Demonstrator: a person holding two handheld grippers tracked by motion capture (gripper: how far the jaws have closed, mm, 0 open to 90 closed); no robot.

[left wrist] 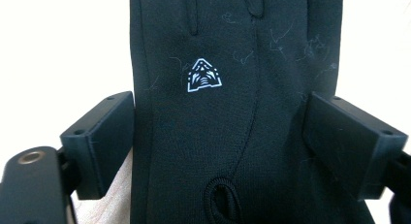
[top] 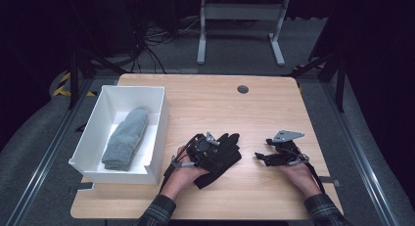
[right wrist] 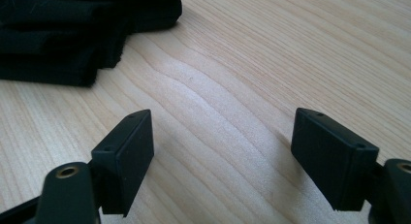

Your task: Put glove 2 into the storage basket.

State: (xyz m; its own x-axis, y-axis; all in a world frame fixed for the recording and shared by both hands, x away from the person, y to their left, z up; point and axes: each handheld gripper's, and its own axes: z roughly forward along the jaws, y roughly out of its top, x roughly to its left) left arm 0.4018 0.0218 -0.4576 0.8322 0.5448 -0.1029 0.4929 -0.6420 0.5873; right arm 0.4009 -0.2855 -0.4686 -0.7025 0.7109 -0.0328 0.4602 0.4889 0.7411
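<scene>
A black glove [top: 226,155] lies flat on the wooden table [top: 210,106], fingers pointing away from the person. My left gripper [top: 210,148] rests over its palm. In the left gripper view the glove [left wrist: 218,35], with a small white logo [left wrist: 204,76], runs between the two spread jaws, and the left gripper [left wrist: 218,136] is open, a jaw at each edge of the fabric. My right gripper [top: 260,157] hovers low over bare wood to the right of the glove. The right gripper [right wrist: 223,151] is open with nothing between its jaws; the glove's fingertips [right wrist: 72,35] lie ahead at upper left.
A white open box [top: 157,133] stands at the table's left side with a grey knitted sock or mitten [top: 126,138] lying inside. A round cable grommet [top: 242,89] sits near the far edge. Beyond the table stand a white desk frame [top: 240,13] and cables on the floor.
</scene>
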